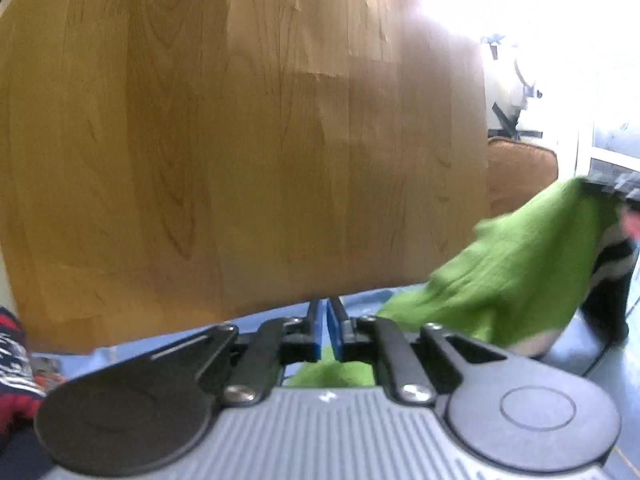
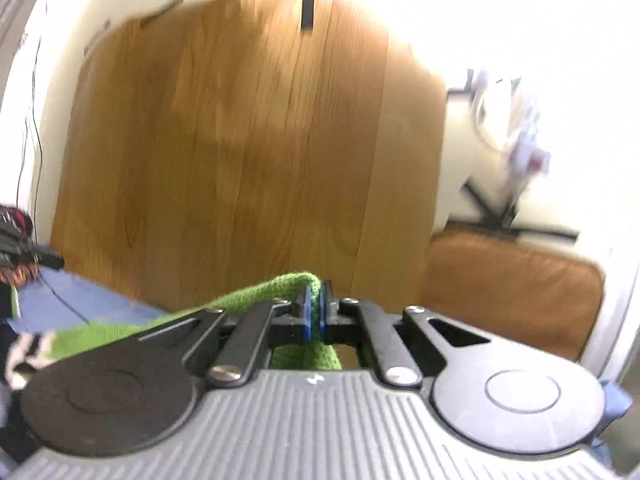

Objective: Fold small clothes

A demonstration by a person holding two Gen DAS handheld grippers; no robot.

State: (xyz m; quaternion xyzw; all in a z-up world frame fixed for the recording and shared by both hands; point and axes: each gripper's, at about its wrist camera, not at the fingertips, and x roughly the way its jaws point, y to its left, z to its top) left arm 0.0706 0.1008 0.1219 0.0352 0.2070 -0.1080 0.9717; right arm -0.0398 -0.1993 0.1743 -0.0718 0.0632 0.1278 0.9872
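Big wooden board (image 1: pixel 248 140) fills the view, standing upright, a black strip (image 2: pixel 309 6) at its top edge. Brown cushion (image 2: pixel 512 292) just to its right, black stand (image 2: pixel 508 220) above that, blue sheet (image 2: pixel 72 296) low on the left, all blurred

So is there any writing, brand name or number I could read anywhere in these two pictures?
None can be read.
Left claw body: a small pale mark, too small to read.
Right claw body: a similar mark, also too small to read.
Green garment: no label shows.
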